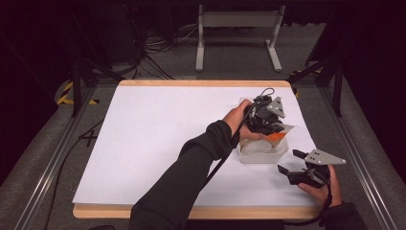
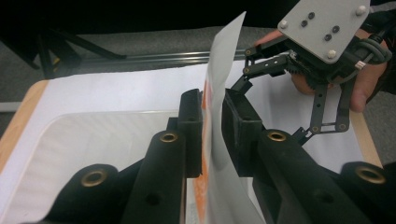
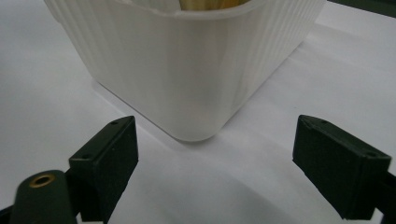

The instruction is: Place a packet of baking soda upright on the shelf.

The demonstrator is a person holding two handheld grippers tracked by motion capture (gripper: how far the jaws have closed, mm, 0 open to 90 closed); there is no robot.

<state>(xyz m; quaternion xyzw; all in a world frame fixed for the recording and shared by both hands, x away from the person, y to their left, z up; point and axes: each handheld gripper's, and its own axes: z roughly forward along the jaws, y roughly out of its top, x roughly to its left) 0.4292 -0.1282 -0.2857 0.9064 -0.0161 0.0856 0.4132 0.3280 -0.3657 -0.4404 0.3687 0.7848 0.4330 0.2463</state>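
High view: my left tool (image 1: 266, 125) reaches across to the white ribbed tub (image 1: 263, 152) at the right side of the white-covered counter (image 1: 158, 139), jaws pinched on a thin white sheet with orange print (image 2: 215, 140) that stands upright between them, over the tub. My right tool (image 1: 293, 163) rests just beside the tub's near right corner, jaws spread wide, nothing between them, not touching the tub wall.

**Camera positions**

High view: above the near edge, looking forward and down over the whole table (image 1: 158, 124). Left gripper view: close, facing across the white container (image 2: 93, 135). Right gripper view: low, near that container's (image 3: 196, 70) corner. All three share it.
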